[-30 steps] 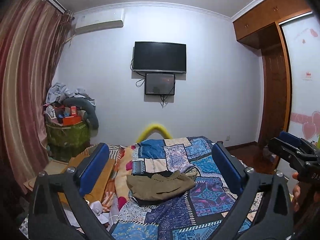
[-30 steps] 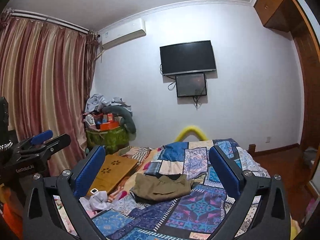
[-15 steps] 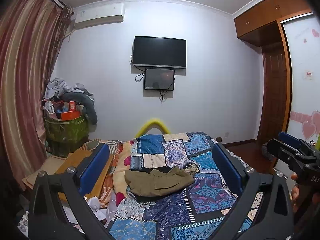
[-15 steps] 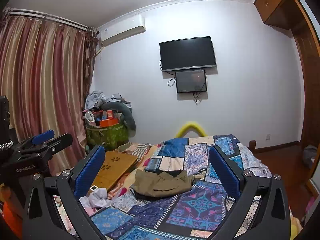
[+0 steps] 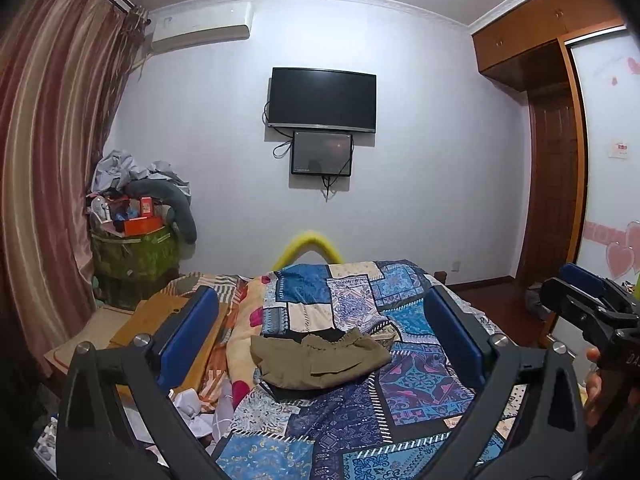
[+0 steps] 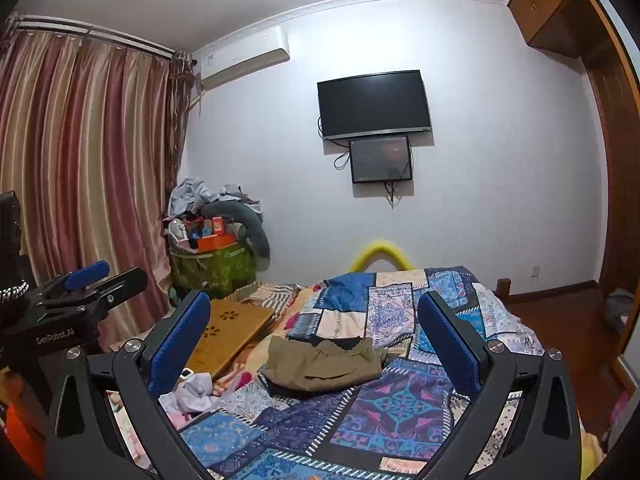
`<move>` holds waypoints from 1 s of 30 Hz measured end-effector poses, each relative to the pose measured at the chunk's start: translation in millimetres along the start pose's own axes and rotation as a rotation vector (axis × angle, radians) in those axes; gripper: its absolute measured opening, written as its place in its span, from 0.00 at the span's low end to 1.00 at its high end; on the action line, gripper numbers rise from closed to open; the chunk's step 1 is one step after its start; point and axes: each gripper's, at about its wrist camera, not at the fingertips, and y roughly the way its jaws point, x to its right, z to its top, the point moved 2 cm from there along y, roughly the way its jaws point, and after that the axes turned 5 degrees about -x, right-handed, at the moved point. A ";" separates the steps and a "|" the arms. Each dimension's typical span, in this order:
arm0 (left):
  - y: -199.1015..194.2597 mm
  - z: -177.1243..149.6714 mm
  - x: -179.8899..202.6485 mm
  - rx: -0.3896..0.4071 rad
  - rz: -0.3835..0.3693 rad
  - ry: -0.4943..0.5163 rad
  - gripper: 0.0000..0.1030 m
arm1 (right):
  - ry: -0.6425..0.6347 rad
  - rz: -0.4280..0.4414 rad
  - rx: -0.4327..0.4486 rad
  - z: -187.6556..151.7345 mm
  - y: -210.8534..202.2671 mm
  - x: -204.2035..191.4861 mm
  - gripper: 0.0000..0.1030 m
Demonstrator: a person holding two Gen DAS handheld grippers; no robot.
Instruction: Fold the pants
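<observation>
We hold both grippers up over the near end of the bed [image 5: 420, 396], with nothing between the fingers of either: the left gripper [image 5: 320, 334] has its blue pads spread wide, and the right gripper [image 6: 314, 334] is spread just as wide. The olive pants [image 5: 320, 360] lie in a loose, rumpled heap on the patchwork quilt [image 6: 384, 404], about midway along the bed and a little toward its left edge, resting partly on a dark garment [image 6: 288, 390] that shows under their near edge. The heap's long axis runs across the bed, from left edge to right edge, so it lies crosswise to the line of our fingers. From both wrist views the pants sit straight ahead and below, framed between the pads but well apart from them. We judge neither hand clearly nearer; the left gripper seems better placed for the heap's left end and the right for its right end. The bundle could be a rough fold or cloth yet to be laid flat, and we cannot tell which. A wooden lap tray [image 6: 228, 336] lies near the left edge, clear of the pants.
</observation>
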 end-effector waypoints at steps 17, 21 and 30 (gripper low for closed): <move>5.3 -6.0 2.3 -0.023 -0.017 -0.001 1.00 | 0.001 -0.010 -0.011 -2.1 -0.6 1.8 1.00; 5.7 -5.7 2.8 -0.024 -0.020 0.002 1.00 | 0.007 -0.005 -0.014 -1.9 1.1 2.1 1.00; 6.4 -6.7 3.9 -0.022 -0.040 0.022 1.00 | 0.010 -0.010 -0.015 -2.7 0.9 3.9 1.00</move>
